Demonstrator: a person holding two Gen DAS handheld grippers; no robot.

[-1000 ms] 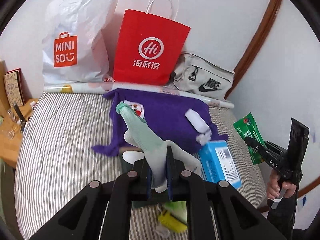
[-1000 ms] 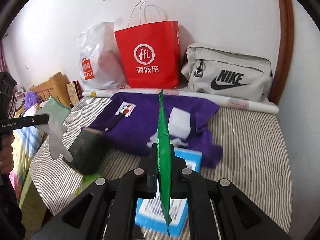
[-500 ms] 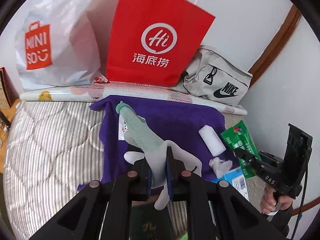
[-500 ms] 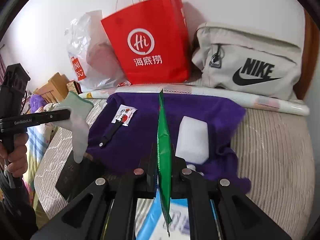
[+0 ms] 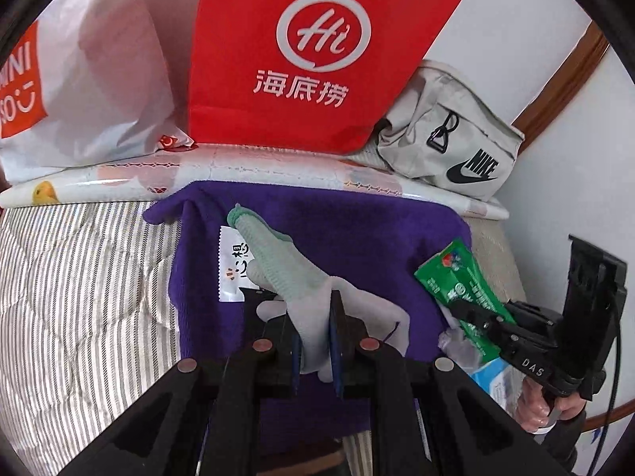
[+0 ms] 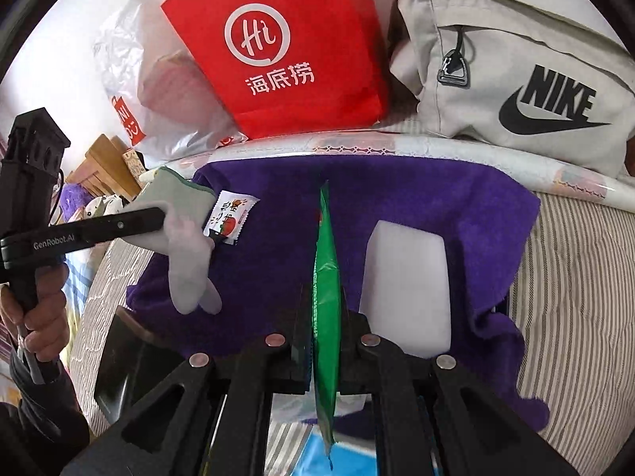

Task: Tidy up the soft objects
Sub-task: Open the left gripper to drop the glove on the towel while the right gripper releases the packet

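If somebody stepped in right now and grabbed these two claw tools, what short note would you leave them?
Left claw: shut on the grey-green glove, held above the purple towel.
Right claw: shut on the green packet, also over the towel.
Lying on the towel: a white foam block and a small printed sachet.
Red Haidilao bag and Nike pouch stand behind.
Done: both items lifted. Left: set them down; where is not shown.

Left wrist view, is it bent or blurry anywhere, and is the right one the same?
Left wrist view: fisheye bows the rolled mat; dark vignette corners; glove sharp. Right wrist view: same bowing and vignette; green packet edge-on, the bottom edge soft.
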